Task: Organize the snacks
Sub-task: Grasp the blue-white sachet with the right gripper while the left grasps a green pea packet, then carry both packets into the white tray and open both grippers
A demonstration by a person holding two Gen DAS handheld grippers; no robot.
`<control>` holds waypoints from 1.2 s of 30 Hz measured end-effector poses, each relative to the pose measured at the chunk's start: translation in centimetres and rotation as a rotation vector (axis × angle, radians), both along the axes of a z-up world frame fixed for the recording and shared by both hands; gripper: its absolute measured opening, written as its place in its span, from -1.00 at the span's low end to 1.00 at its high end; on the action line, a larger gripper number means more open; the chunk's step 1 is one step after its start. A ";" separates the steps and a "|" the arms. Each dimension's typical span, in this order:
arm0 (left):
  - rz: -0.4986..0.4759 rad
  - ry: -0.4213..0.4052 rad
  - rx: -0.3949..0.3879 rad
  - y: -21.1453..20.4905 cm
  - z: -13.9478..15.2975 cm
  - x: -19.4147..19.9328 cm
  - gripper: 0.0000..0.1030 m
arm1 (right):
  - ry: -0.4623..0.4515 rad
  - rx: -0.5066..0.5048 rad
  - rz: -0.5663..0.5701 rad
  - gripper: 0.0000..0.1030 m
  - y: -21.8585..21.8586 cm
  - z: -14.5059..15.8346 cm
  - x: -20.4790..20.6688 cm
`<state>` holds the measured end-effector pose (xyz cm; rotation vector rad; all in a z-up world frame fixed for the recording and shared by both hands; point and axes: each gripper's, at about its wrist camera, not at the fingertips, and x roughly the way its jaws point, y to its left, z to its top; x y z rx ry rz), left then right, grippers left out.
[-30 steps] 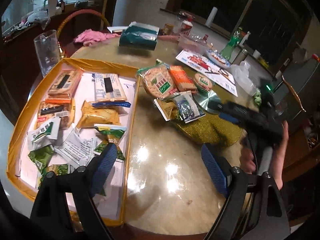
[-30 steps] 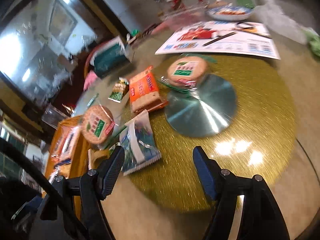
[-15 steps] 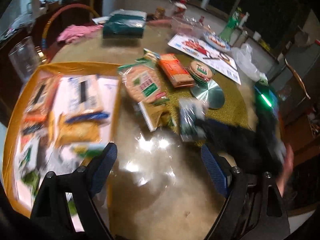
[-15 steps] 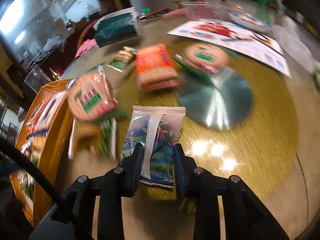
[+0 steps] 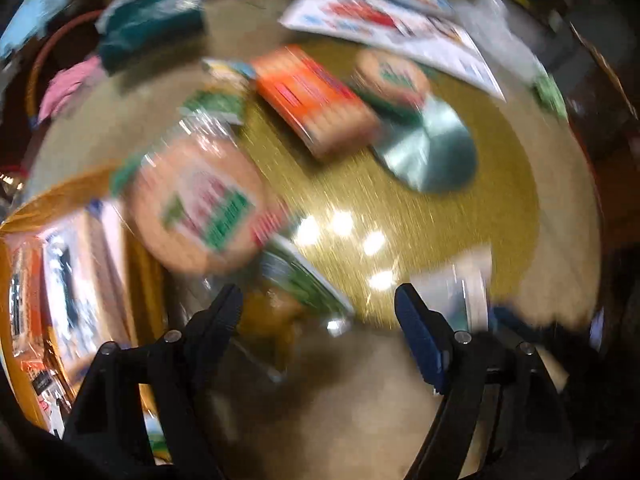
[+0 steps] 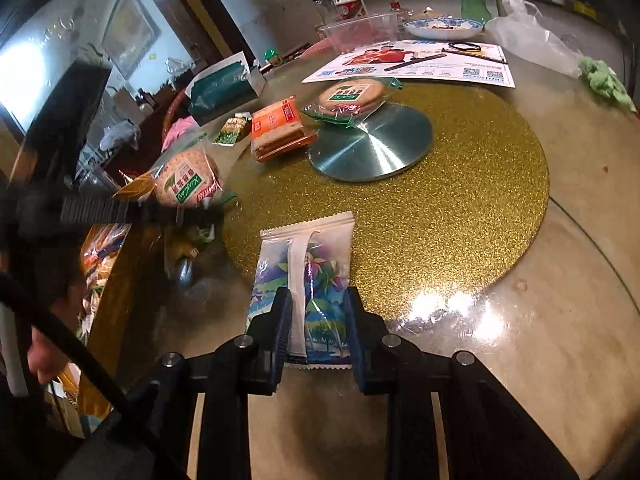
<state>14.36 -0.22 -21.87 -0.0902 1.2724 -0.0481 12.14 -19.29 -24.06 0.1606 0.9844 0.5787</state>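
Note:
My right gripper (image 6: pixel 316 320) is closing, its pads pinching the near end of a white snack packet with a blue-green print (image 6: pixel 308 264) that lies at the gold mat's edge. My left gripper (image 5: pixel 318 300) points steeply down, jaws wide but closing, over a small yellow-and-green packet (image 5: pixel 292 300); no pad touches it. The left view is blurred. Loose snacks lie beyond: a big round cracker pack (image 5: pixel 200 204), an orange cracker pack (image 6: pixel 276 128), a smaller round pack (image 6: pixel 352 94) and a small green sachet (image 6: pixel 234 126). The yellow box (image 5: pixel 24 240) at left holds several packets.
A silver disc (image 6: pixel 372 144) lies on the gold glitter mat (image 6: pixel 460 200). Behind are a leaflet (image 6: pixel 412 64), a teal tissue pack (image 6: pixel 224 90), a bowl (image 6: pixel 442 26), bottles and a plastic bag (image 6: pixel 532 40). A hand (image 6: pixel 44 356) shows at the left edge.
The right gripper went from open to pinching the printed packet and drew it nearer. The left gripper swung from over the yellow box to the loose snacks and tilted down.

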 end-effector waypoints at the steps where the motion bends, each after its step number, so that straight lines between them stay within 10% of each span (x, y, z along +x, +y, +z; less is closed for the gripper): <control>1: -0.018 0.009 -0.005 -0.3 -0.2 -0.8 0.53 | 0.007 0.014 -0.007 -0.55 -0.2 -0.1 0.0; 8: 0.052 -0.017 0.052 0.8 -0.7 -1.6 0.53 | 0.016 0.044 -0.023 -0.54 -0.5 -0.2 -0.1; 11: 0.080 -0.022 0.066 1.2 -1.1 -1.6 -0.16 | 0.012 0.050 -0.023 -0.53 -0.4 -0.2 -0.1; 16: 0.142 -0.066 0.055 1.5 -0.7 -3.2 -0.41 | 0.006 0.053 -0.019 -0.47 -0.4 -0.2 0.0; 22: 0.228 -0.158 -0.063 1.5 1.4 -10.2 -0.43 | 0.030 -0.010 0.027 0.57 1.7 0.7 0.2; 28: 0.298 -0.234 -0.125 2.1 3.4 -16.7 -0.43 | -0.138 -0.358 0.048 0.32 6.9 0.2 -0.3; 36: 0.496 -0.305 -0.103 9.8 5.8 -24.3 -0.43 | -0.130 -0.315 0.041 -0.25 5.2 0.8 -2.7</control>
